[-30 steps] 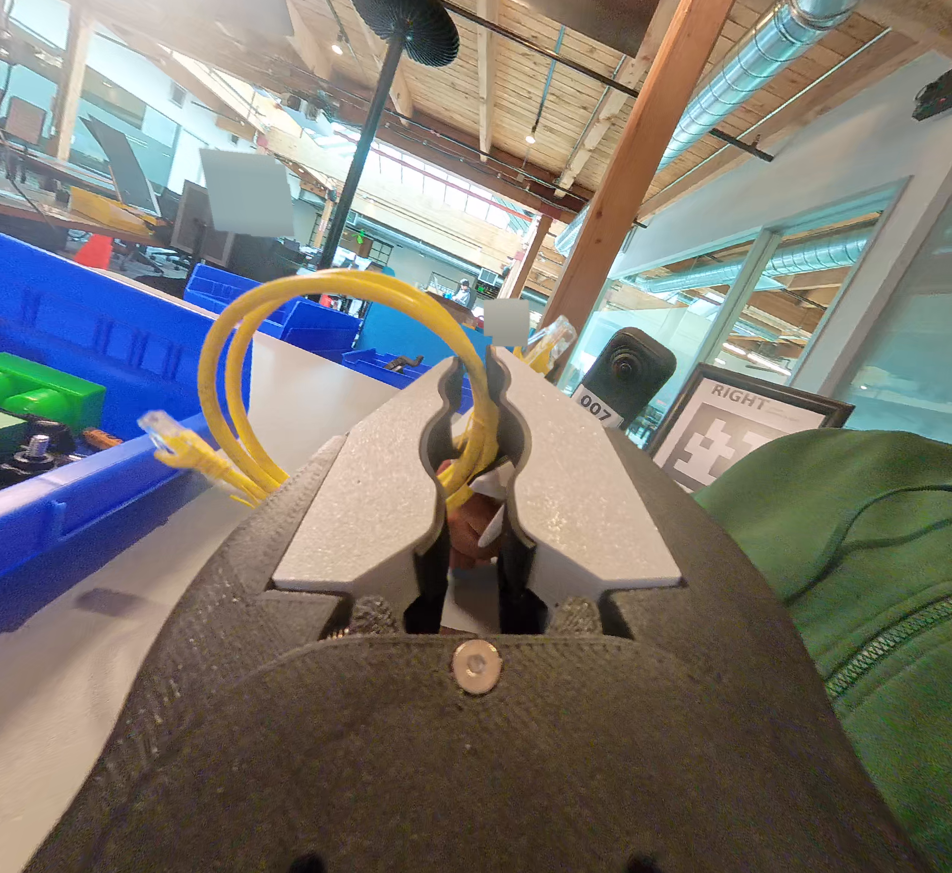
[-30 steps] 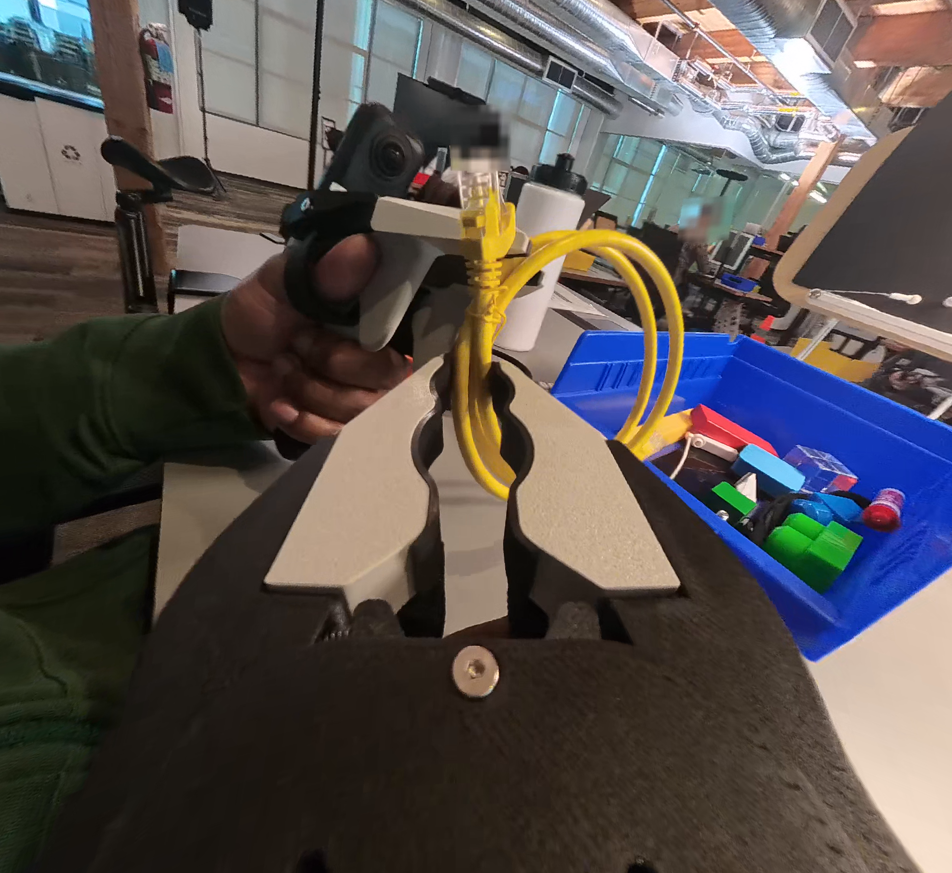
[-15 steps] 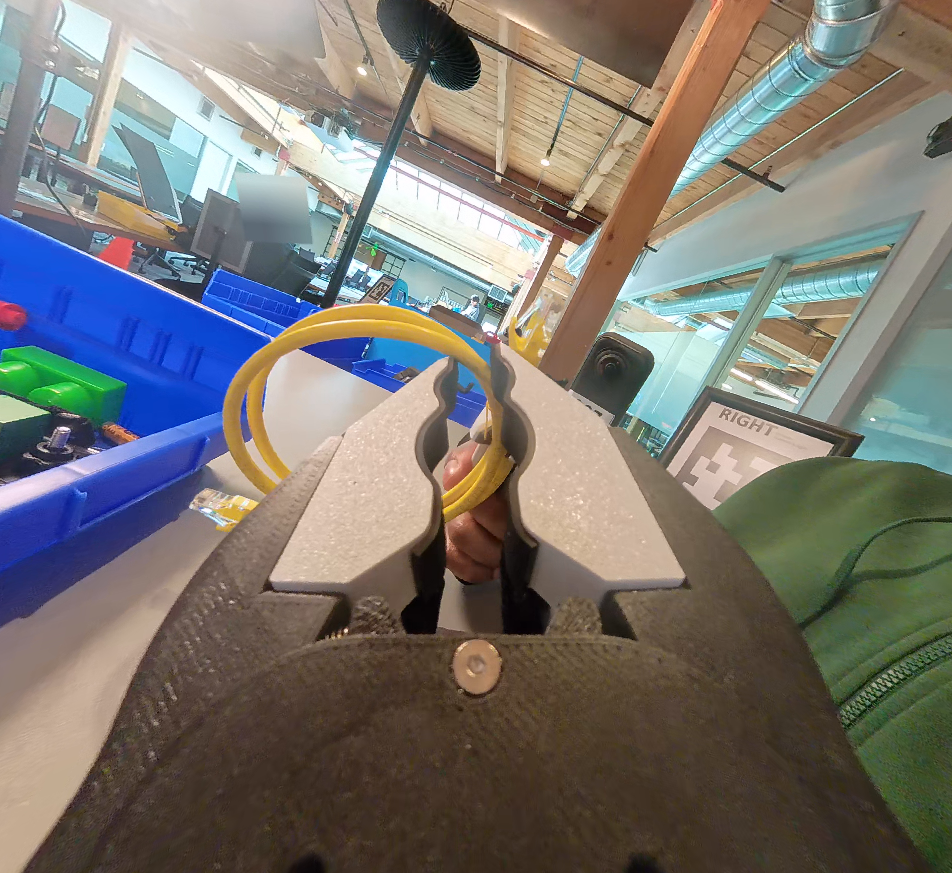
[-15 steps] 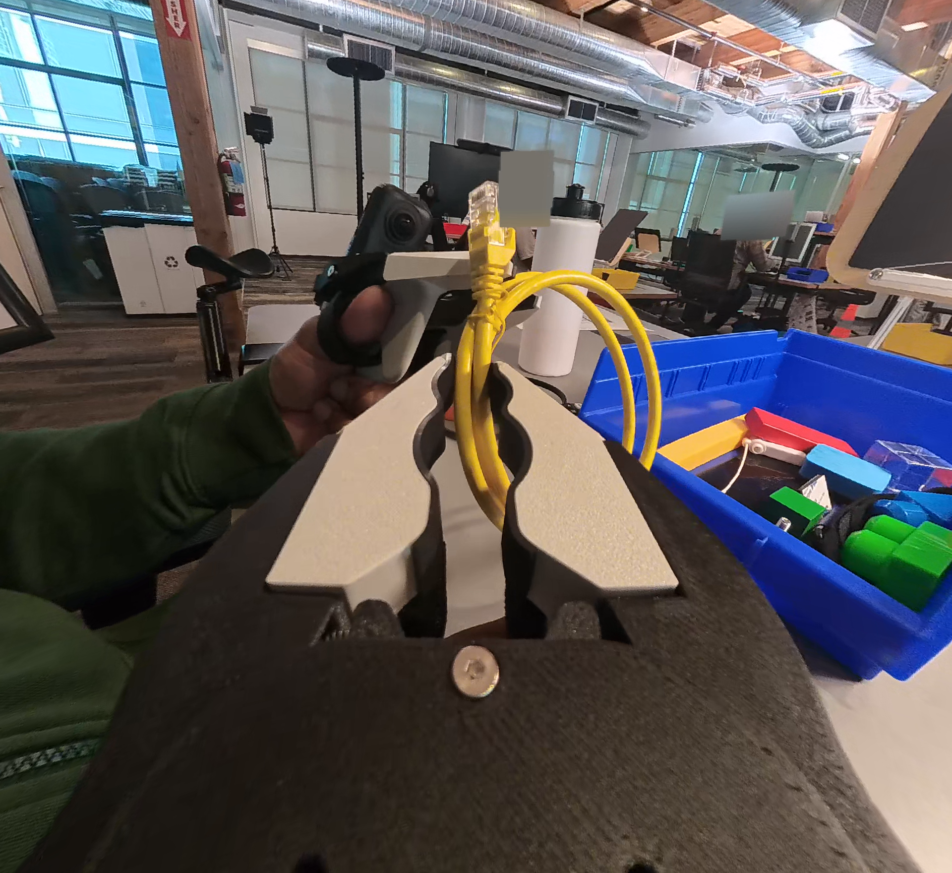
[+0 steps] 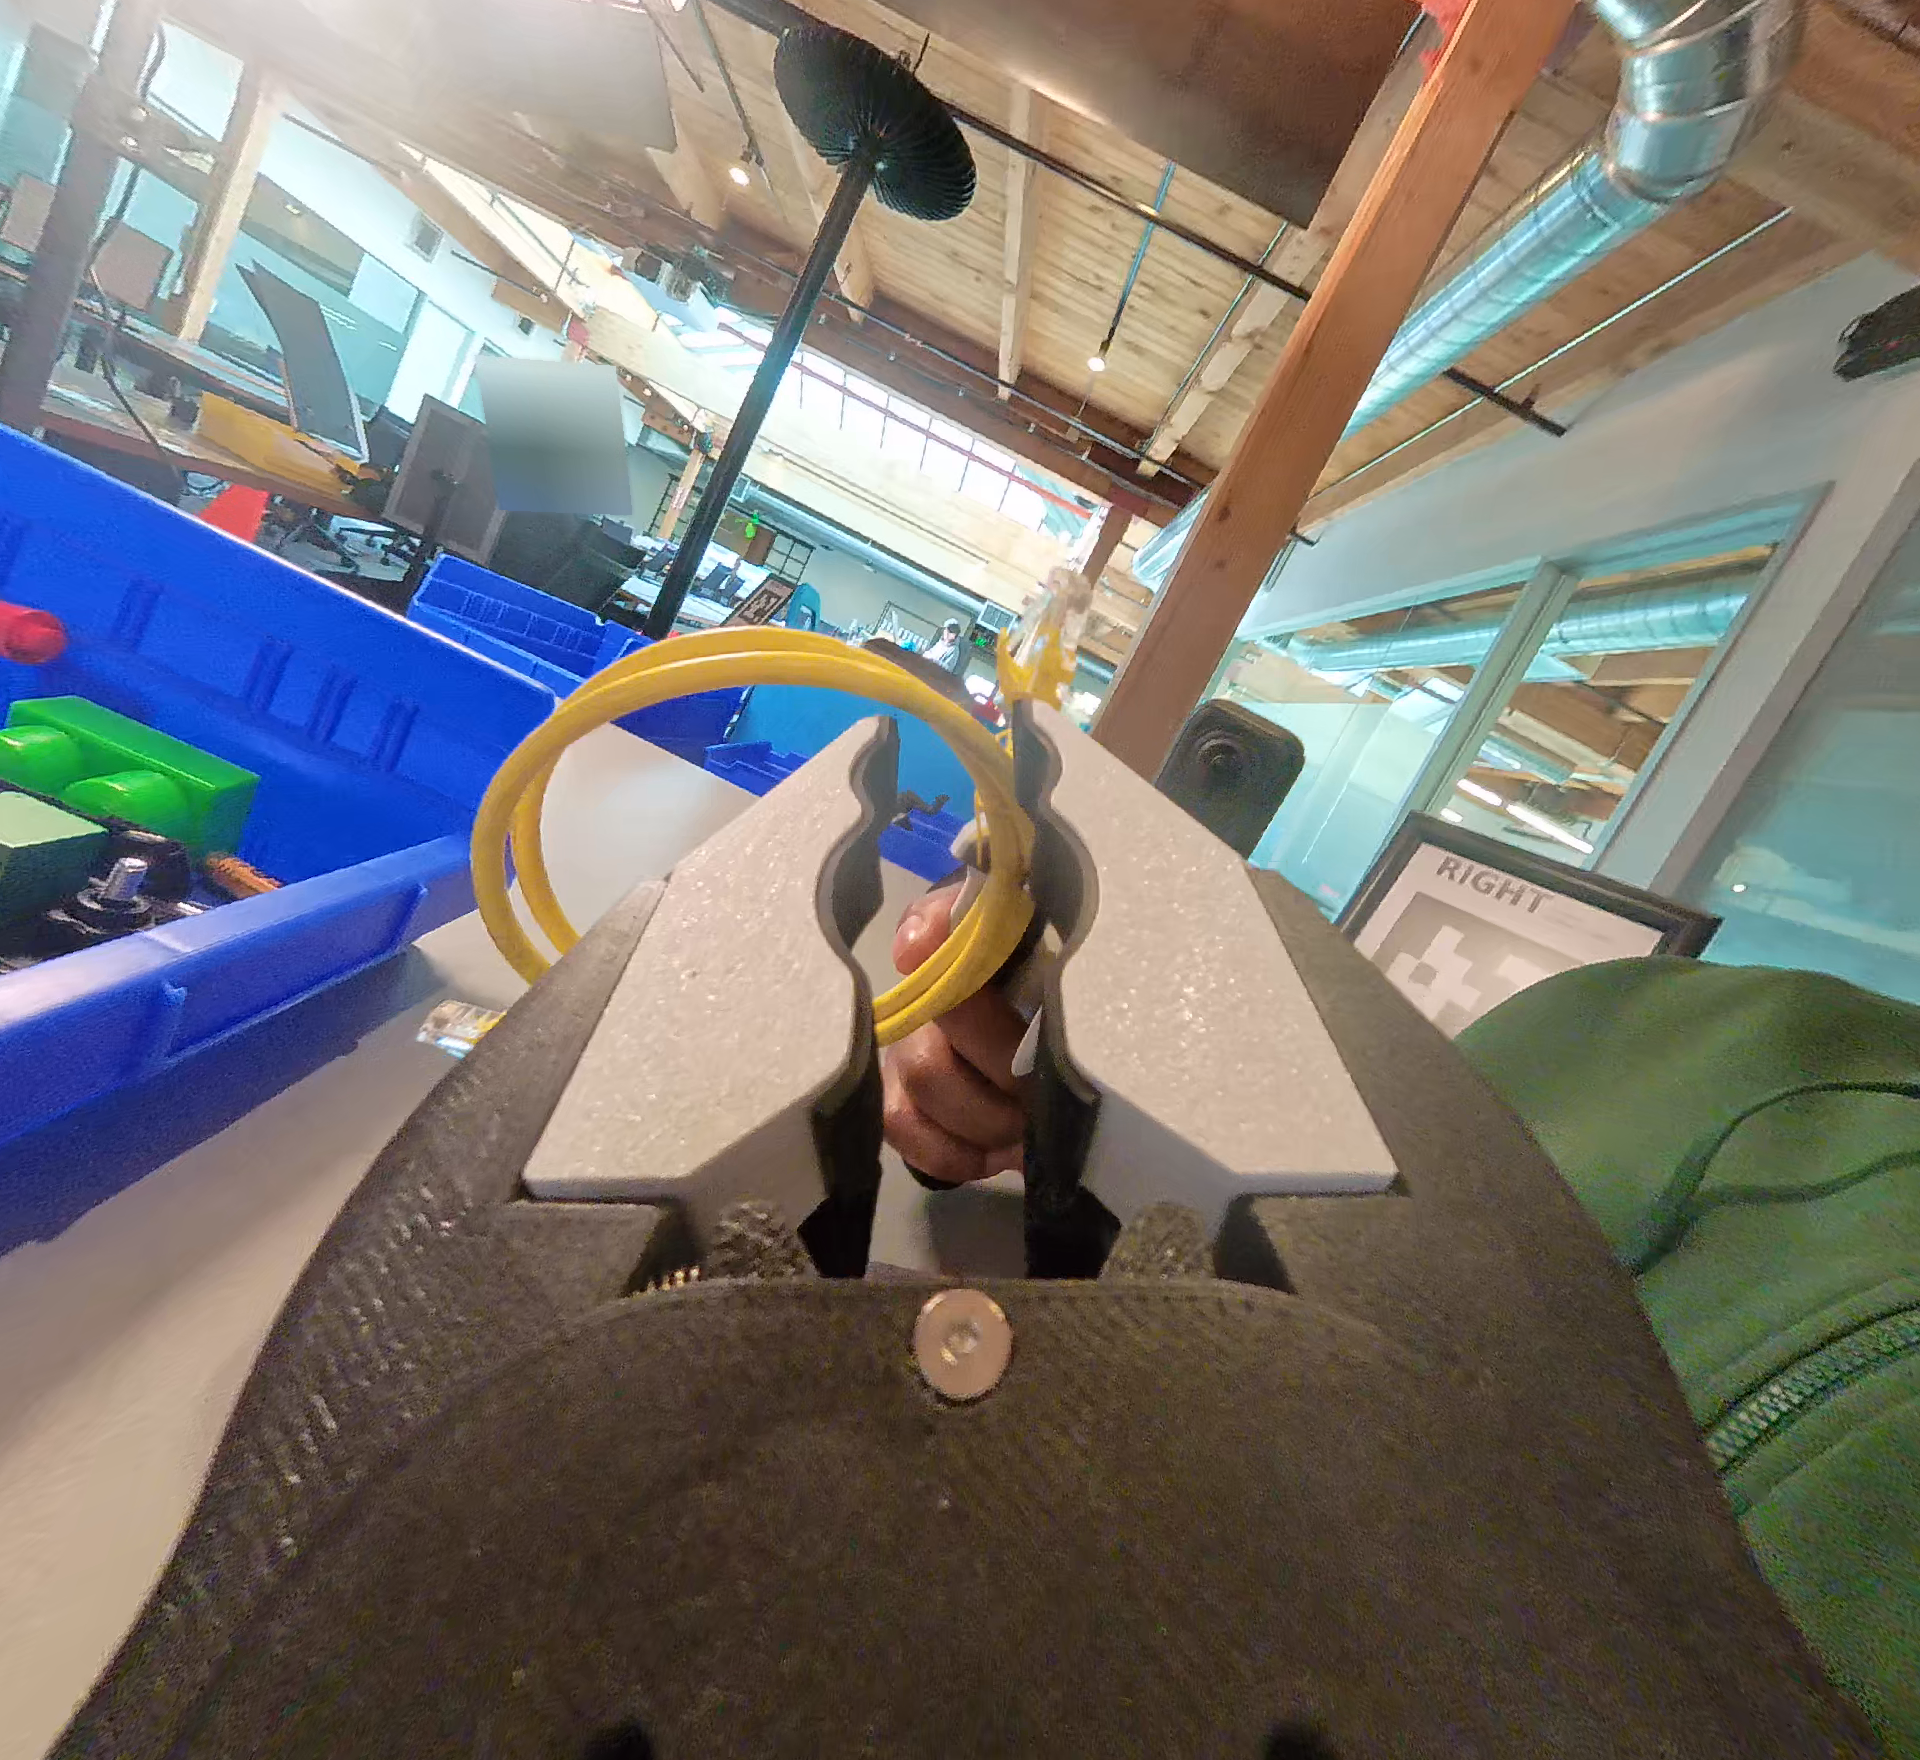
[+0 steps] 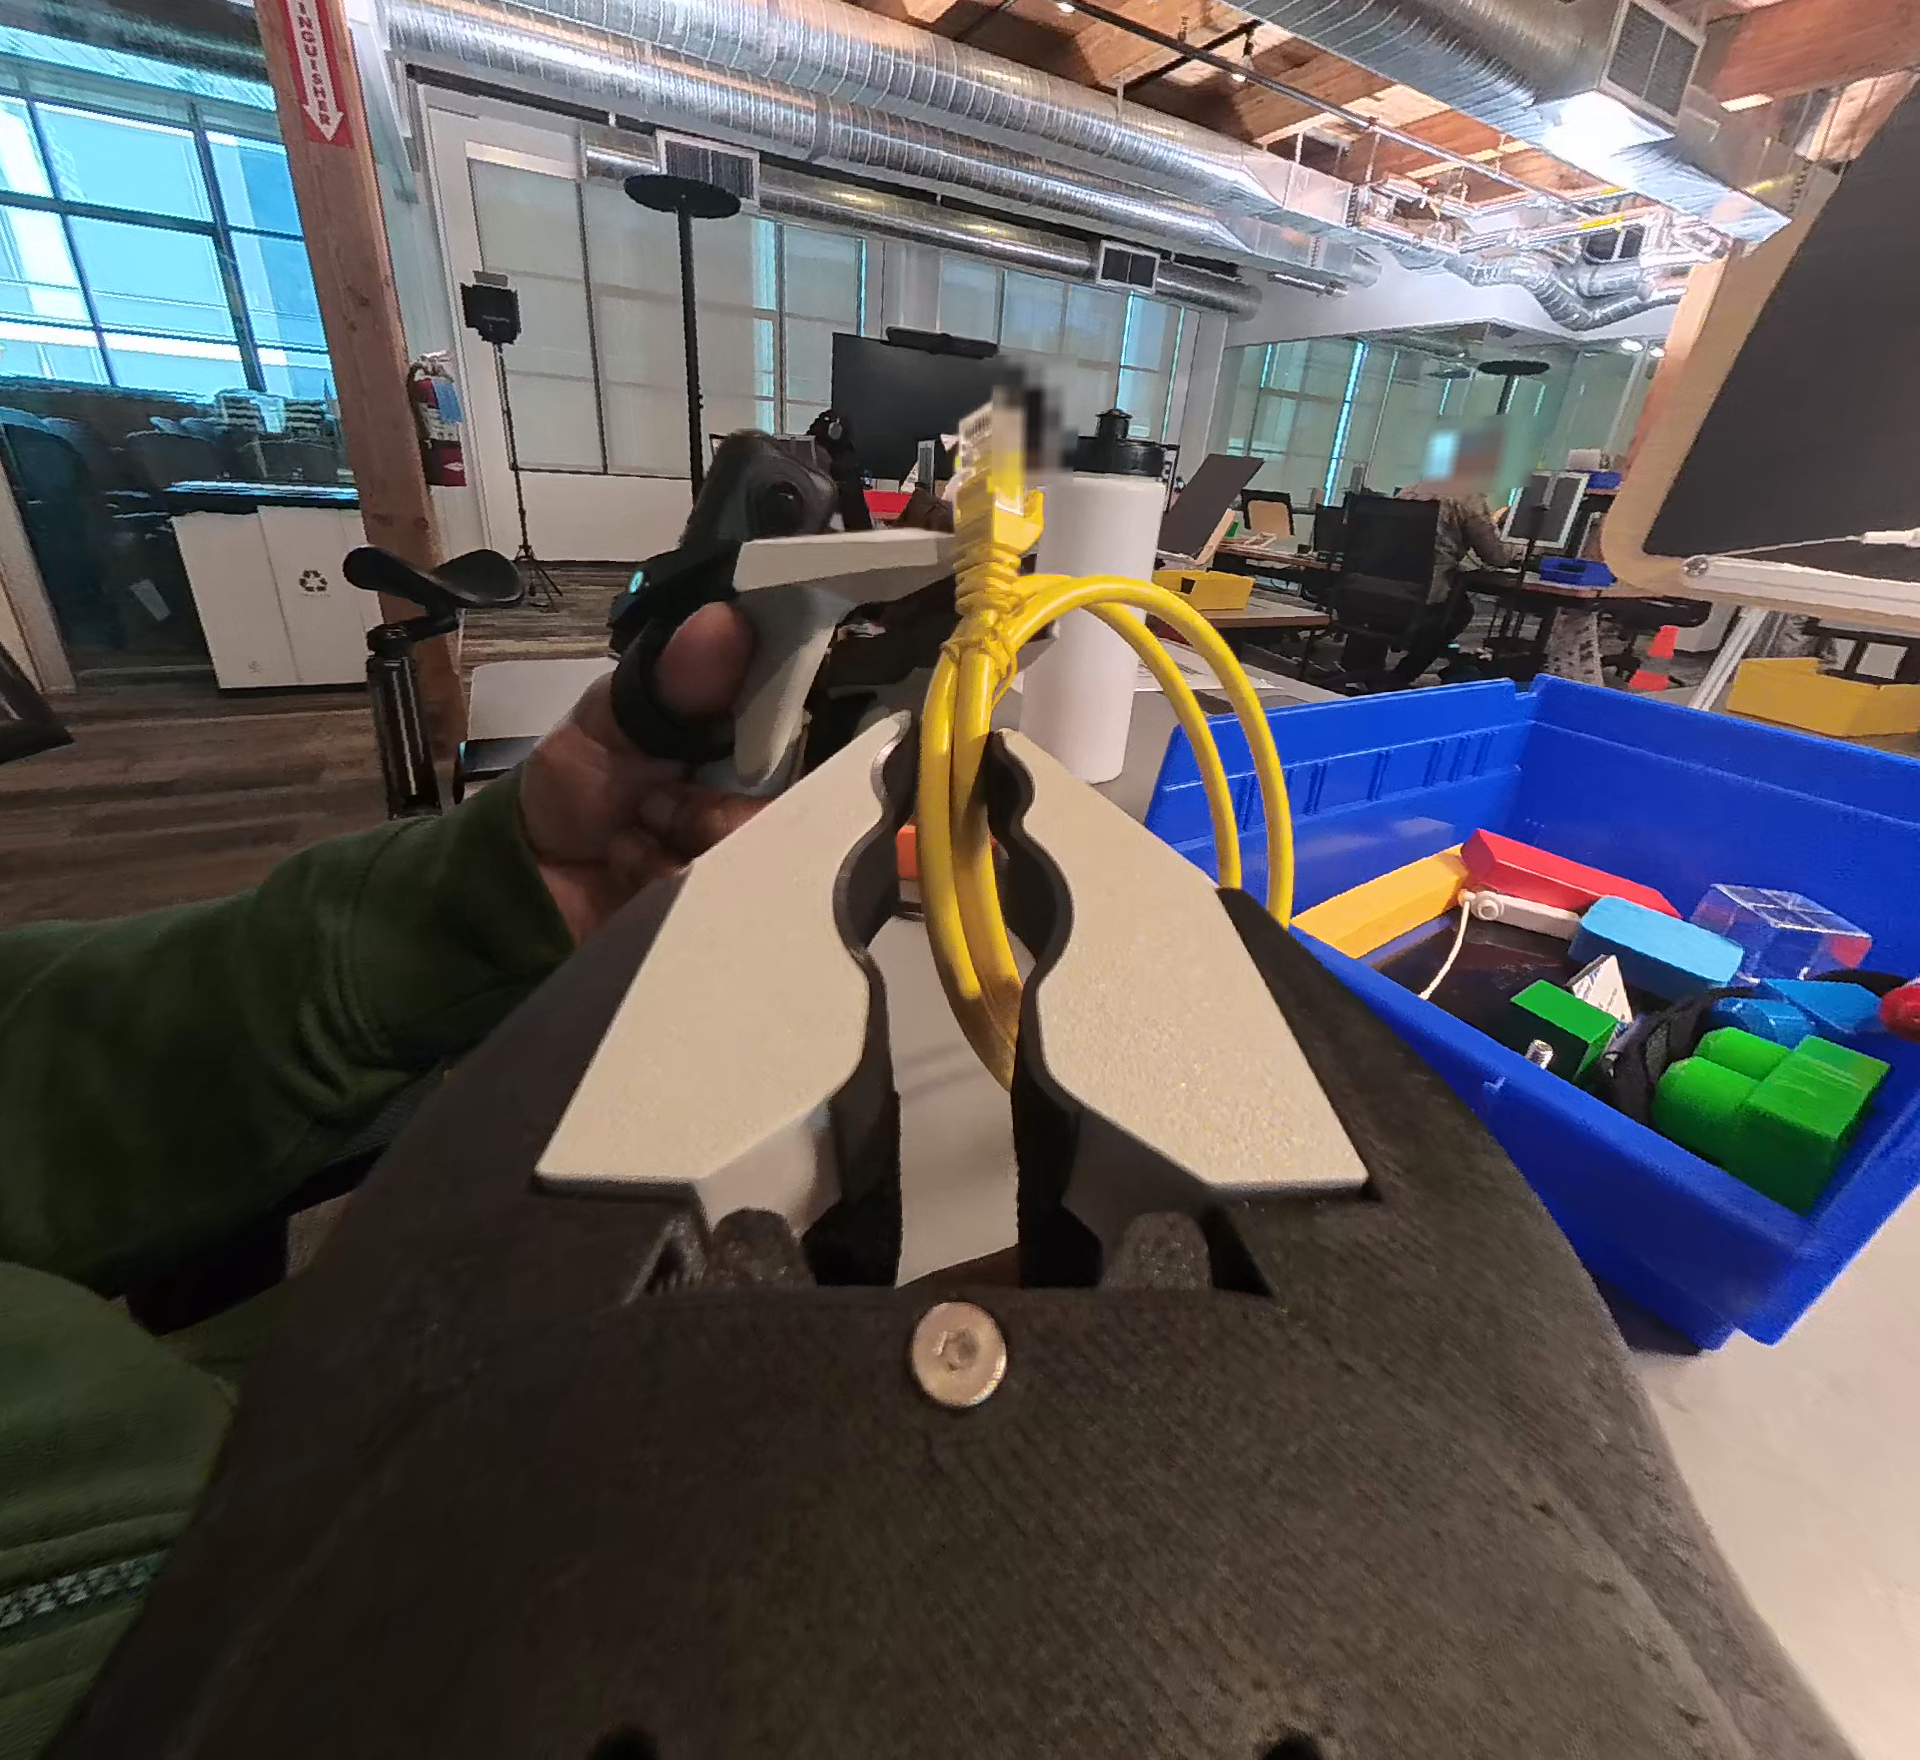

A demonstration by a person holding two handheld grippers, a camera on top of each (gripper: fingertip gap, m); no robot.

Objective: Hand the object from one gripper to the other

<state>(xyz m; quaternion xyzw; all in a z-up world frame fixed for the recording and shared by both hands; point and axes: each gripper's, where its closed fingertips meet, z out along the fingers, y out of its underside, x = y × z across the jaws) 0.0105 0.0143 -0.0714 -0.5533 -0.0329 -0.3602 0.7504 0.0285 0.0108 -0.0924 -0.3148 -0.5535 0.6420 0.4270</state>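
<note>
Above the desk [image 6: 1808, 1461], beside the blue bin [image 6: 1558, 1180], coiled yellow Ethernet cable [image 6: 971, 879] sits clamped in right hand-held gripper [image 6: 951, 754]. Left hand-held gripper [image 5: 956, 744] fingers apart, cable grazing one finger. Risk: coil snags on withdrawing left fingers, twists loose.

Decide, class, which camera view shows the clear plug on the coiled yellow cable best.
The right wrist view: the coiled yellow network cable stands upright with its clear plastic plug large and near, though mosaic touches it. The left wrist view shows that plug small and faint against bright background.
</note>
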